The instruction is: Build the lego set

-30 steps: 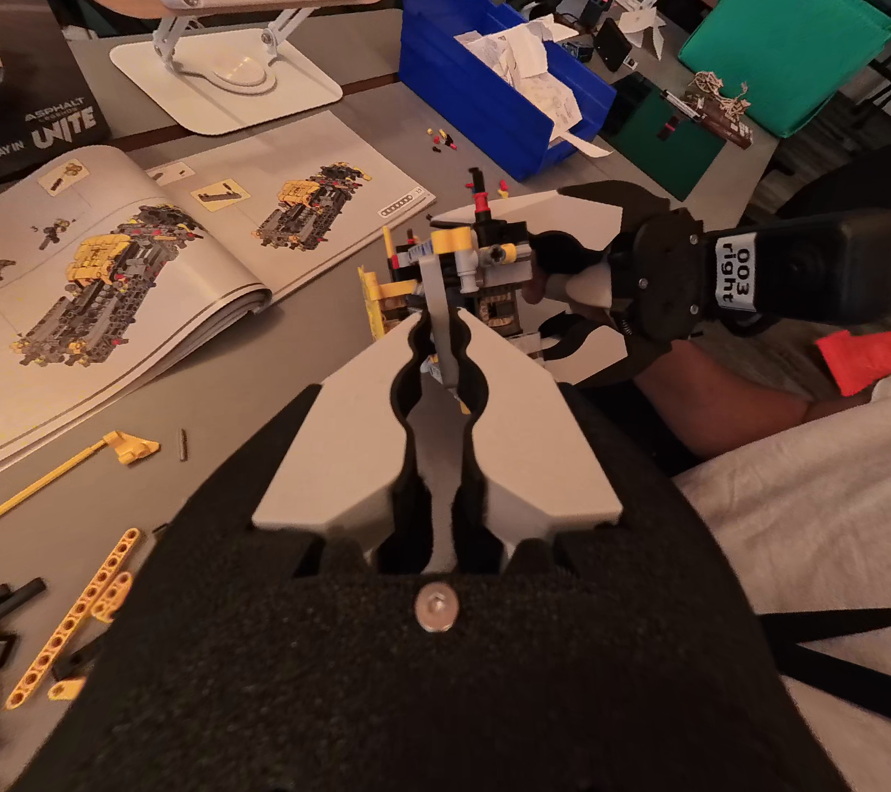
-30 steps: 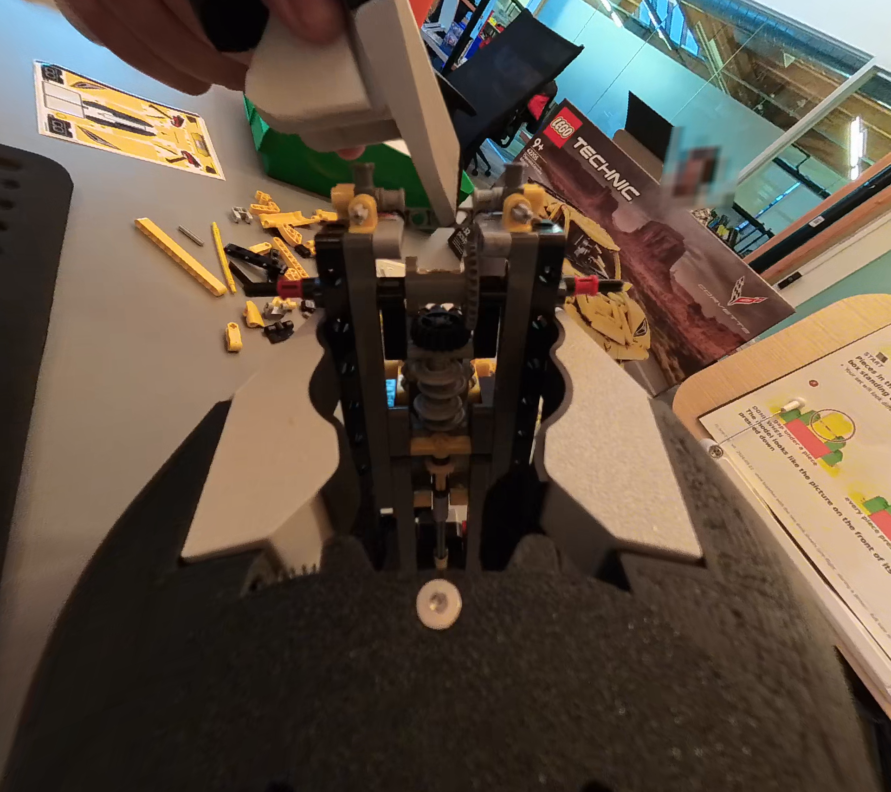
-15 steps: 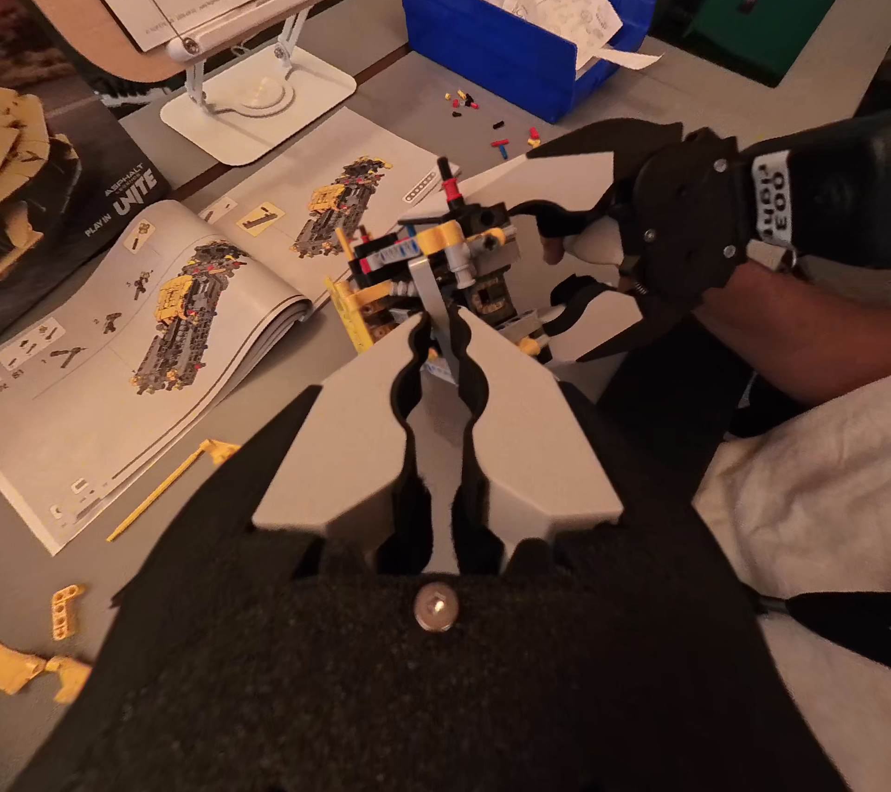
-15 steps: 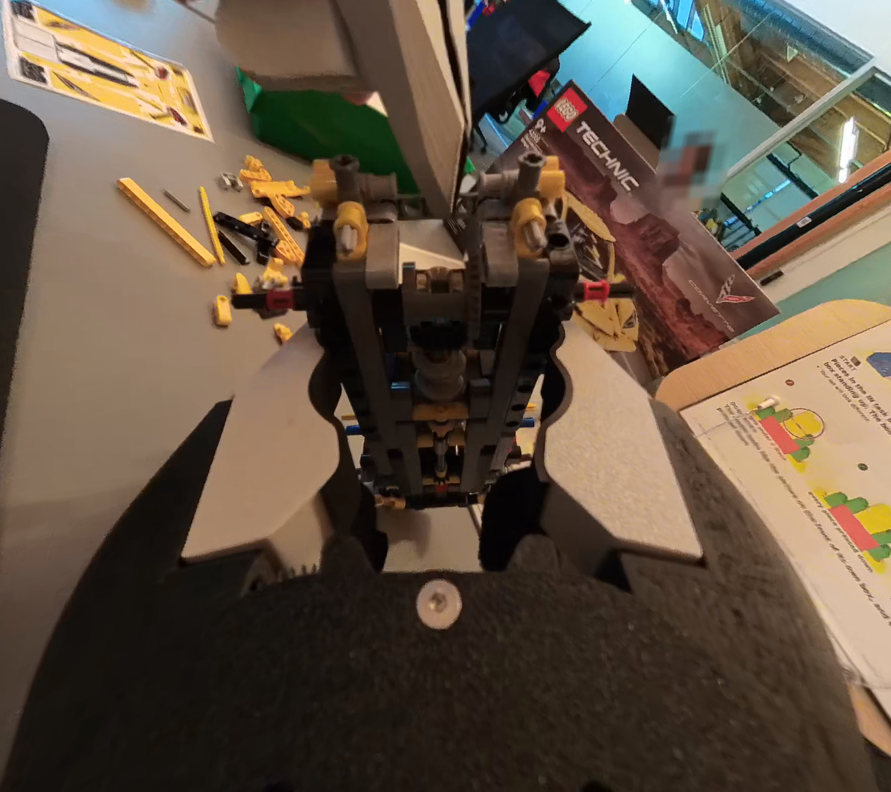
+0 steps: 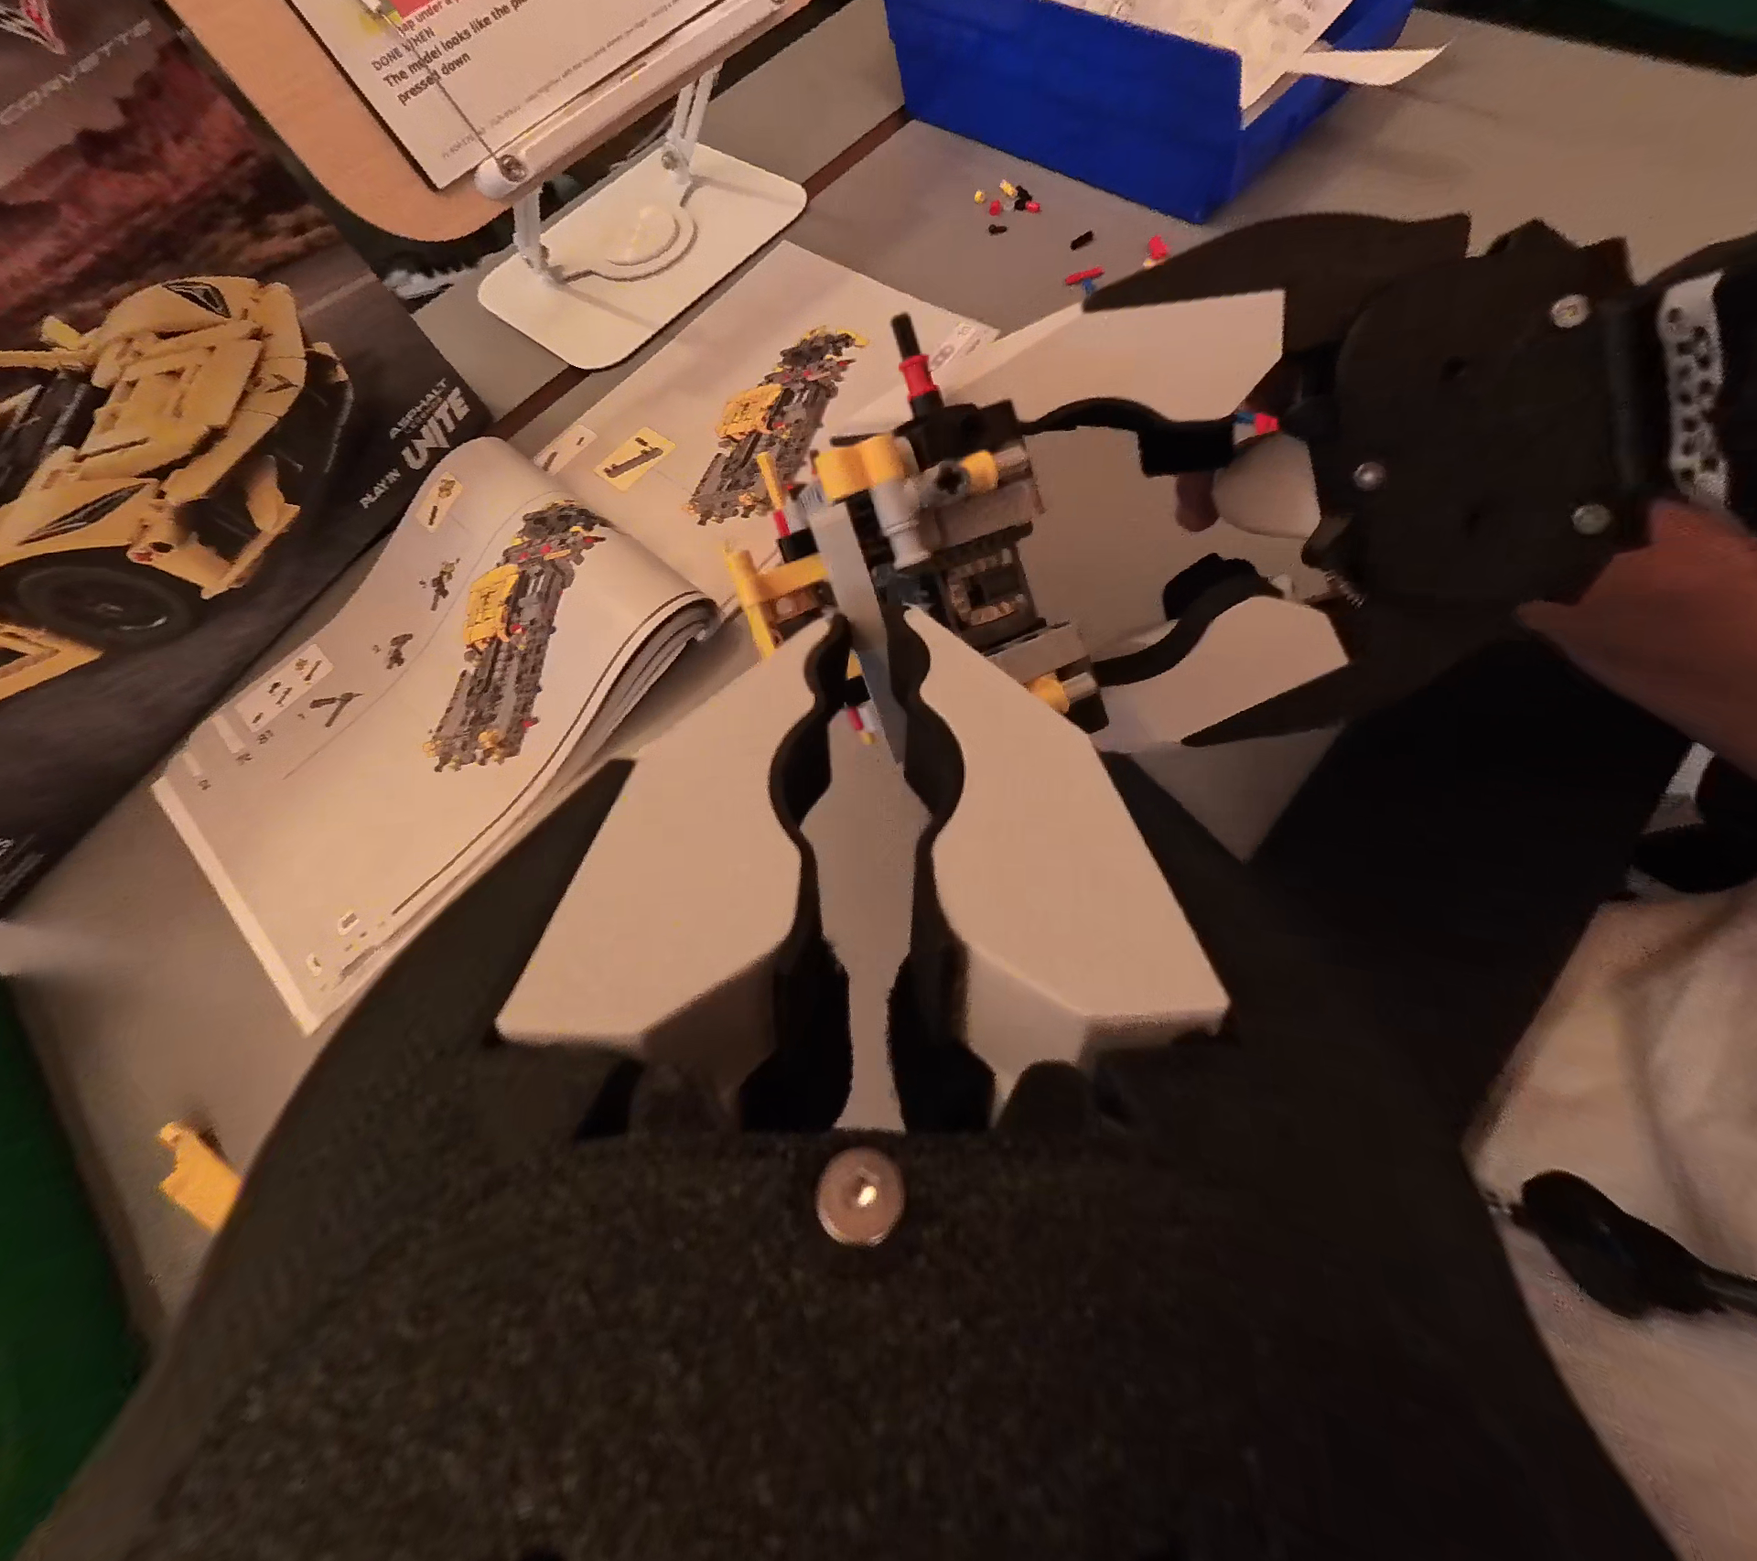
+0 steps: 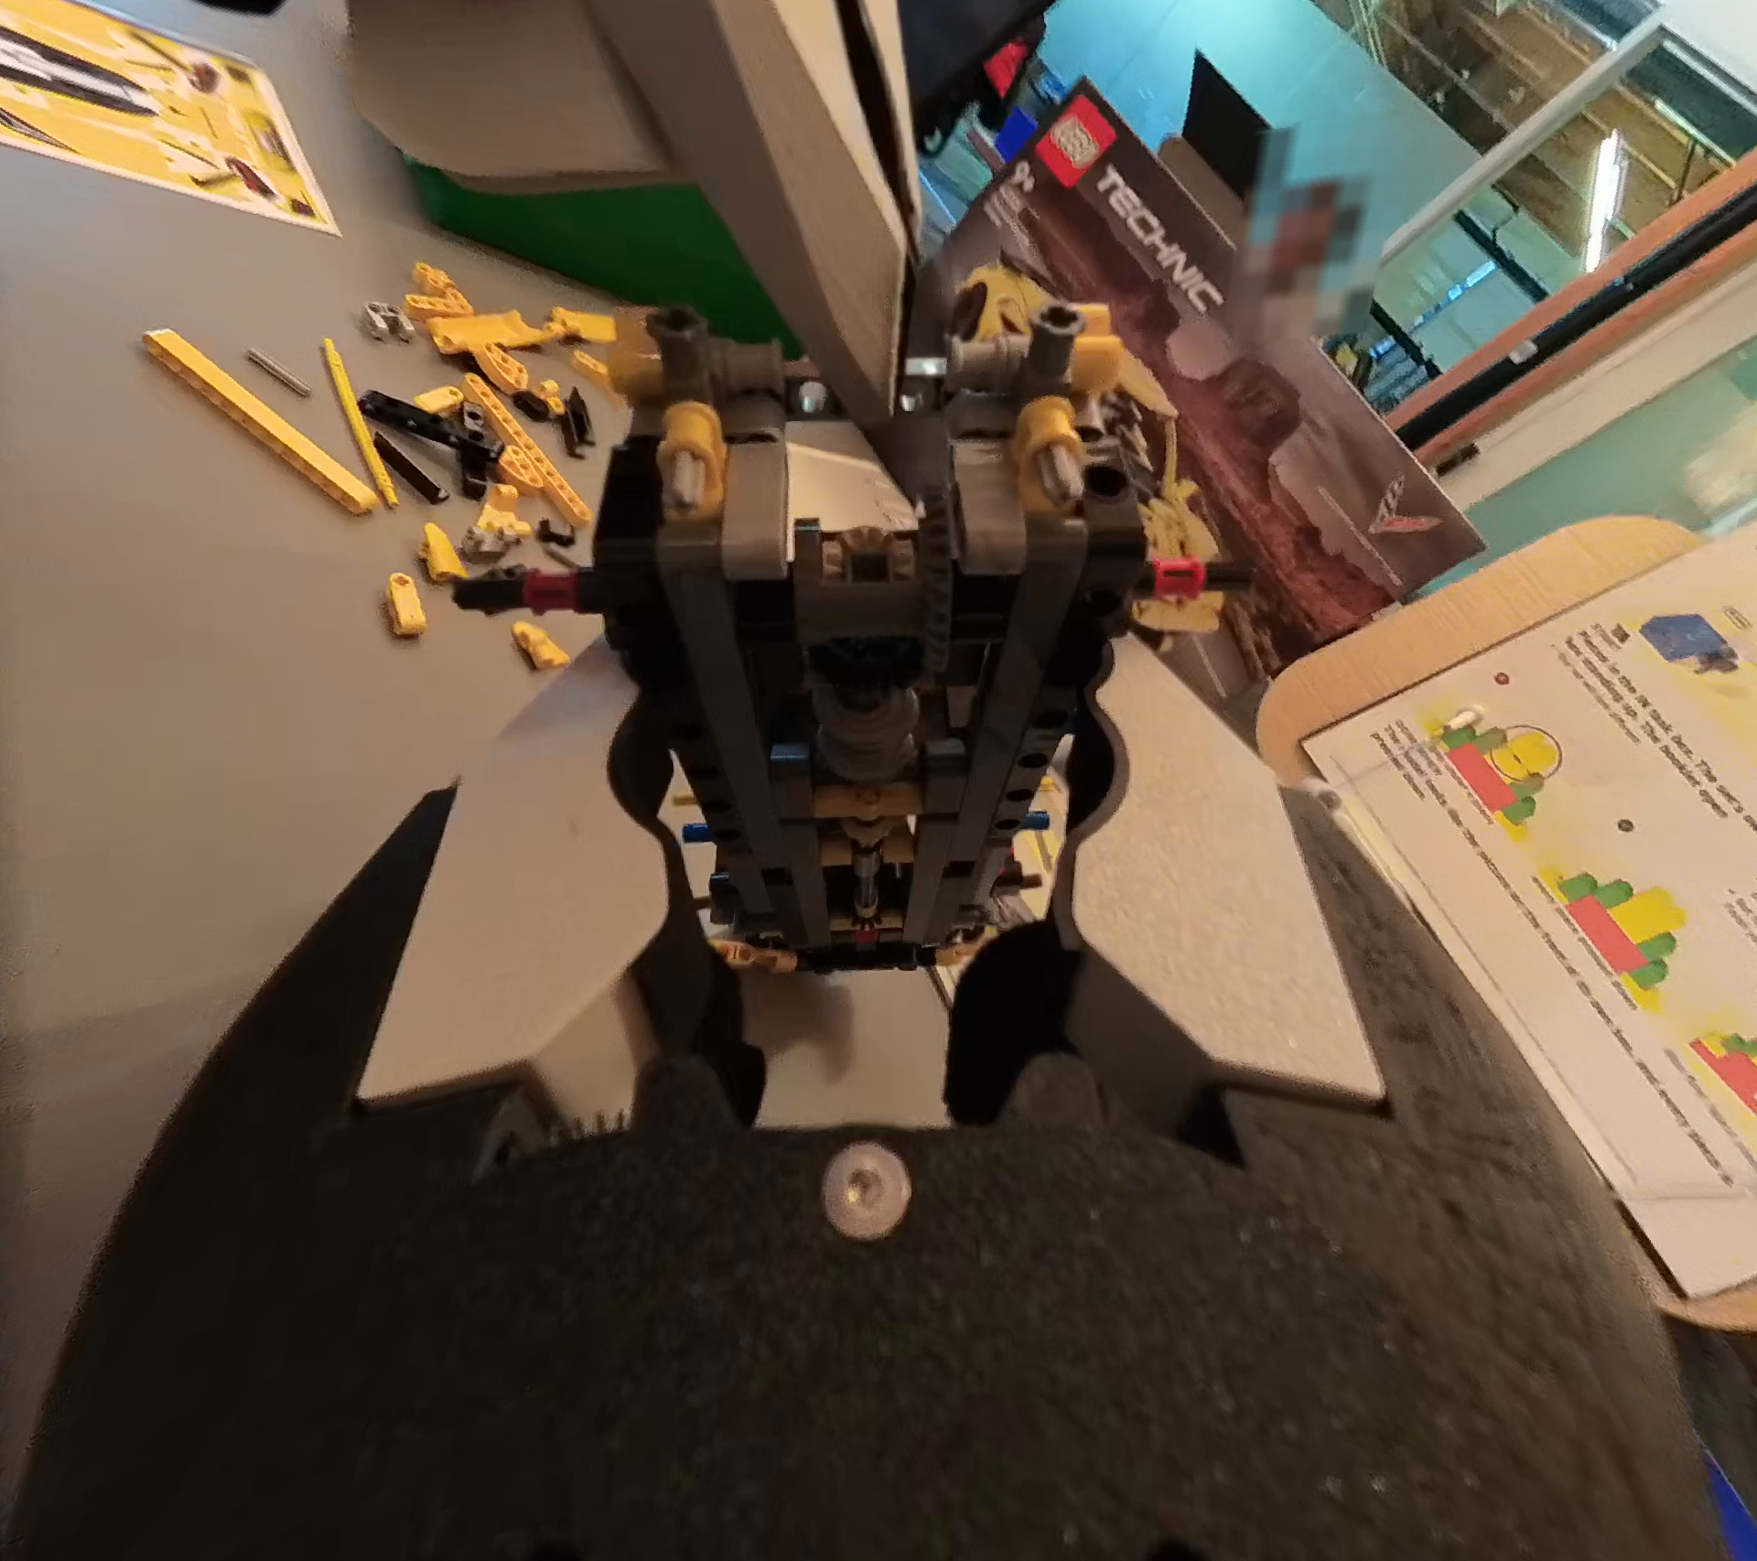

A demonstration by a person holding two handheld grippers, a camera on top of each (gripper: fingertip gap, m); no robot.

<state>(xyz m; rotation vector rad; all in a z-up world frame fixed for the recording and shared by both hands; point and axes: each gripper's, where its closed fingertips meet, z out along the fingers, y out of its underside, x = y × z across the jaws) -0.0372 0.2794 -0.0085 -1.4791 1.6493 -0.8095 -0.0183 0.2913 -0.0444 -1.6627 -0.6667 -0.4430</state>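
My left gripper point(image 5: 870, 660) has its fingers clenched on a flat grey plastic panel point(image 5: 860, 584), whose far edge meets the top of the half-built black, grey and yellow Technic chassis point(image 6: 865, 660). My right gripper point(image 6: 860, 741) clamps that chassis by its long sides, held above the grey counter point(image 6: 190, 707). I judge the panel needs seating: I should brace the chassis firmly, keep the panel square to its slot, and push along it, not sideways. Beyond lie the open instruction booklet point(image 5: 456, 660) and loose yellow beams point(image 6: 494, 413)
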